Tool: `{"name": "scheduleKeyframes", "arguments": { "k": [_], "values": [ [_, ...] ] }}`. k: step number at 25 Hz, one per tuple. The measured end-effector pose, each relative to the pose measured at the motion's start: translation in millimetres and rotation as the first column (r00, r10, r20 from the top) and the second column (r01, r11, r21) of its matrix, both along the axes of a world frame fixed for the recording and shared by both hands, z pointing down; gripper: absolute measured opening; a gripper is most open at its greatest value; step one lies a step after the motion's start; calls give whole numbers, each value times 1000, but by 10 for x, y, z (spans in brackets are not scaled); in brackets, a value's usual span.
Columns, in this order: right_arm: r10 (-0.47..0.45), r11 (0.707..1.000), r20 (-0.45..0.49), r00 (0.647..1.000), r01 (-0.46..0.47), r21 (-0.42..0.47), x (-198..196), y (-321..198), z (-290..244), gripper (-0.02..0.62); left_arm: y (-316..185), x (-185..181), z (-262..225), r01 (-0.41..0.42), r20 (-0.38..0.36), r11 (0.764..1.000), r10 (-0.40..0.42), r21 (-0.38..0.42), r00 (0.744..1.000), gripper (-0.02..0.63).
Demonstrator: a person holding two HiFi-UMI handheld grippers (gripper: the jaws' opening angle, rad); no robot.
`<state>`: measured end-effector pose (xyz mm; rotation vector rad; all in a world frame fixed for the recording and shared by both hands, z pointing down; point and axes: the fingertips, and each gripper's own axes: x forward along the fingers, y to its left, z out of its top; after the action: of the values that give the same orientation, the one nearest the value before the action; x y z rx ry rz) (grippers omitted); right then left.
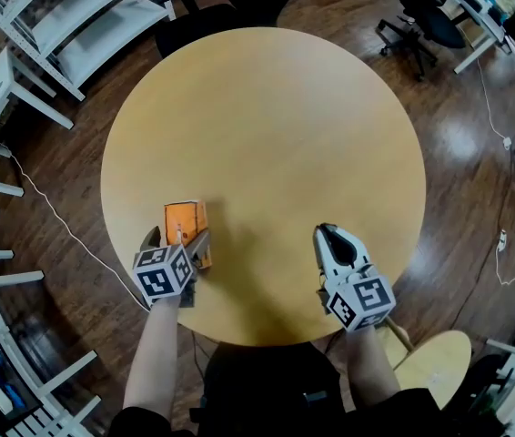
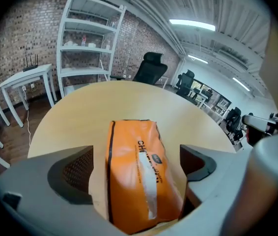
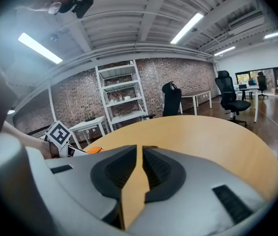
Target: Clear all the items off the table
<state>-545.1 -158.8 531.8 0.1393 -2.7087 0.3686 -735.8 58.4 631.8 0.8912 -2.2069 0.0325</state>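
Head view: a round, pale wooden desk (image 1: 267,107) fills the middle of the frame over a dark wooden floor (image 1: 462,144). Its only item, an orange plastic packet with dark print (image 1: 185,221), lies flat near the lower left edge of the desk. The left tool (image 1: 180,242) reaches onto the desk from the lower left, one jaw on either side of the packet's near end. The right tool (image 1: 326,233) is in the lower right of the desk, well apart from the packet, with its tips drawn together. A small round wooden stool (image 1: 435,353) stands at the lower right, off the desk.

Left gripper view: the left tool (image 2: 135,154) is released, its jaws spread wide. The orange packet (image 2: 141,173) lies lengthwise between them in the lower middle of the frame, with a strip of bare desk (image 2: 129,100) showing between it and each pad. White metal shelving (image 2: 87,43) stands at the upper left against a brick wall, with a black office chair (image 2: 149,68) beside it.

Right gripper view: the right tool (image 3: 139,151) is clenched on nothing, its dark pads meeting at the tips with only a thin slit of desk (image 3: 217,136) visible between them. At the left edge, a sliver of the orange packet (image 3: 94,150) shows just below the left tool's marker cube (image 3: 59,133).
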Motion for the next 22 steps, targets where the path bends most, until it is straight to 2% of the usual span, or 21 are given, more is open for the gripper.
{"name": "scheduleKeyframes", "arguments": {
  "k": [1,3,7,11,14,15,19,20,22],
  "values": [
    [-7,1000,10,1000,7,-2,-6,0,-24,62,8,-5,-90,5,26,1000,-6,18,1000,548],
    [-16,1000,23,1000,16,0,-29,4,-70,66,41,-26,-302,14,105,999,-19,48,994,529],
    [-29,1000,47,998,29,12,-97,64,-147,66,221,-63,-737,56,271,992,-86,116,959,284],
    [-26,999,102,994,22,41,-154,119,-313,66,384,-38,-1067,82,340,975,-149,204,928,162],
    [-17,997,168,986,4,79,-166,167,-542,66,580,-41,-1348,116,381,951,-225,287,897,26],
    [-13,996,188,982,-4,92,-154,172,-619,65,644,-40,-1439,122,388,941,-246,317,888,3],
    [19,986,261,965,-61,153,-56,97,-948,64,887,11,-1792,112,418,900,-302,420,857,2],
    [29,983,283,959,-79,167,-21,65,-1043,26,940,40,-1881,103,429,892,-309,440,849,2],
    [45,976,320,946,-110,187,60,3,-1217,12,1011,125,-2043,70,456,879,-311,471,834,2]
  ]
}}
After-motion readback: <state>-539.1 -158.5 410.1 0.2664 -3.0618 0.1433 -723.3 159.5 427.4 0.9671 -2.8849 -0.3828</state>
